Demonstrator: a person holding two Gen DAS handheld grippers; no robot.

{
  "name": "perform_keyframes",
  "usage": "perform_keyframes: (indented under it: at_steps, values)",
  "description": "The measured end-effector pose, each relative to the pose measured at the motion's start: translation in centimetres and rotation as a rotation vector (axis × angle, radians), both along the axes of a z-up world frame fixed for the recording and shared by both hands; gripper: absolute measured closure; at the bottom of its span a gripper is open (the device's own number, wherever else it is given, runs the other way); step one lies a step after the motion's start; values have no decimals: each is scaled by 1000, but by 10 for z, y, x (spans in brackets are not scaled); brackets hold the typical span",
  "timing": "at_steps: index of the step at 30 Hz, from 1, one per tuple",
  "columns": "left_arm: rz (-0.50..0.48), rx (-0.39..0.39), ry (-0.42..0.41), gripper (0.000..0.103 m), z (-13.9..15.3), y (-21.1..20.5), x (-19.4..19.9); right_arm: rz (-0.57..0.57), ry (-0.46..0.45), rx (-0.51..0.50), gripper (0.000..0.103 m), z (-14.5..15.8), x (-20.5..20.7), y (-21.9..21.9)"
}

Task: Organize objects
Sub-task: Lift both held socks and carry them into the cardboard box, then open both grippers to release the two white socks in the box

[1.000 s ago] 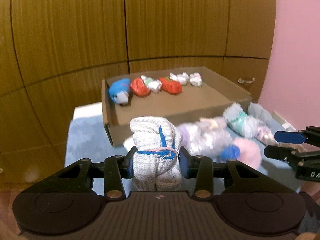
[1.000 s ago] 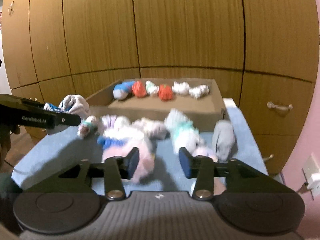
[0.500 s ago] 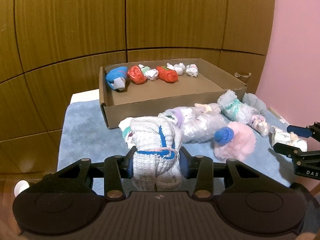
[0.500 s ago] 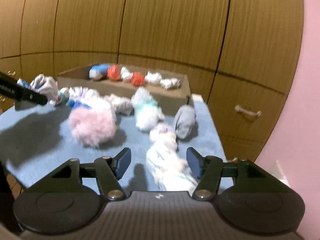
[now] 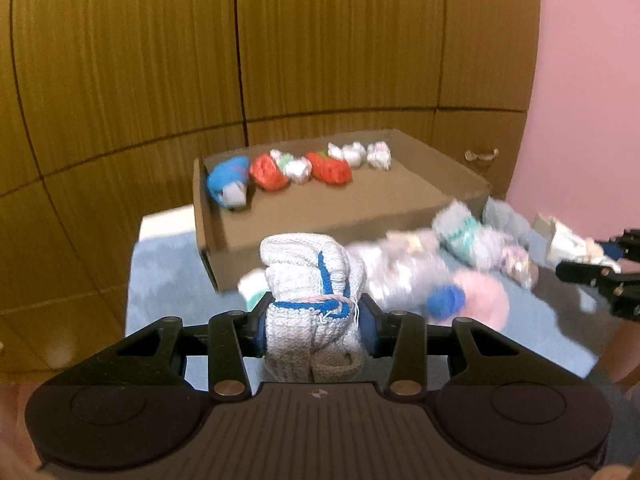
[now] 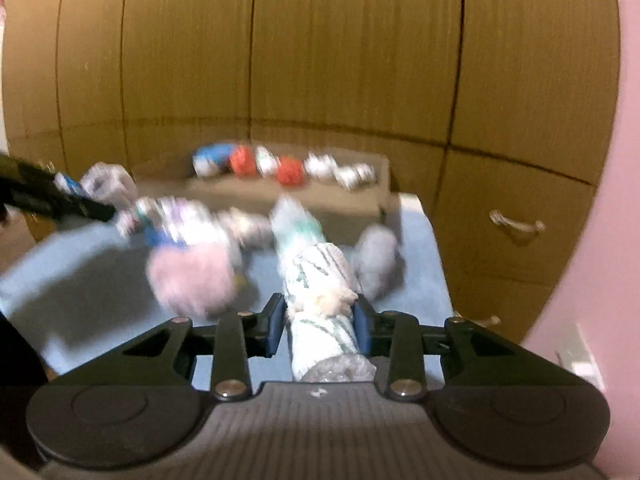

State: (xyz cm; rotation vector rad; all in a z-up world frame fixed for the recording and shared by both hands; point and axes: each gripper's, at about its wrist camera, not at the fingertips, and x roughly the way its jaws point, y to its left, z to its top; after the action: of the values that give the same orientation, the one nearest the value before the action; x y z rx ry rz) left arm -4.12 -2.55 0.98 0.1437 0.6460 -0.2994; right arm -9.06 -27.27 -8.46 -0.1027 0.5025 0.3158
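This looks like a bedroom in a home. Tall wooden wardrobe doors (image 5: 320, 48) with a metal handle (image 6: 516, 222) fill the back, beside a pink wall (image 5: 588, 80). Rolled socks (image 5: 276, 172), somewhat blurred, sit in a cardboard box (image 5: 328, 216) on a blue cloth (image 5: 168, 272).

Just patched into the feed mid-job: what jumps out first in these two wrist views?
Both grippers are loaded: the left gripper clamps a white knitted sock bundle with blue trim, and the right gripper is shut on a white-and-green rolled sock. Behind them sits an open cardboard box with a row of rolled socks along its back wall, blue and red ones standing out. Loose bundles, including a fluffy pink one, crowd the blue cloth in front of the box.
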Motion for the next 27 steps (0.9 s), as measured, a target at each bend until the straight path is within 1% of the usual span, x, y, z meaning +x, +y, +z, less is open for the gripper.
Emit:
perform_keyframes:
  at_steps: [2, 5, 6, 7, 8, 11, 15, 19, 22, 25, 27]
  values:
    - [-5, 13, -15, 54, 12, -2, 11, 21, -21, 33, 71, 19, 12, 3]
    - [-14, 4, -13, 54, 28, -4, 36, 60, -27, 89, 71, 43, 47, 12]
    - [-13, 17, -21, 54, 32, -5, 44, 78, -29, 94, 71, 49, 61, 17]
    - [-16, 40, -30, 54, 36, -8, 56, 92, -29, 94, 71, 54, 74, 22]
    - [-15, 47, -31, 54, 39, -9, 66, 108, -25, 96, 71, 57, 90, 30]
    - [-8, 38, 13, 54, 39, -9, 102, 151, 24, 115, 71, 59, 130, 50]
    - [-16, 73, 52, 54, 22, -9, 142, 195, 85, 102, 71, 51, 178, 80]
    - [-44, 122, 96, 54, 0, -5, 170, 228, 165, 91, 71, 30, 216, 103]
    - [-51, 134, 118, 54, -13, -4, 181, 238, 233, 81, 71, 12, 232, 110]
    - [-55, 126, 129, 54, -20, -3, 187, 250, 281, 65, 70, -2, 245, 122]
    - [-62, 137, 131, 54, -25, -4, 188, 259, 305, 57, 70, -9, 255, 128]
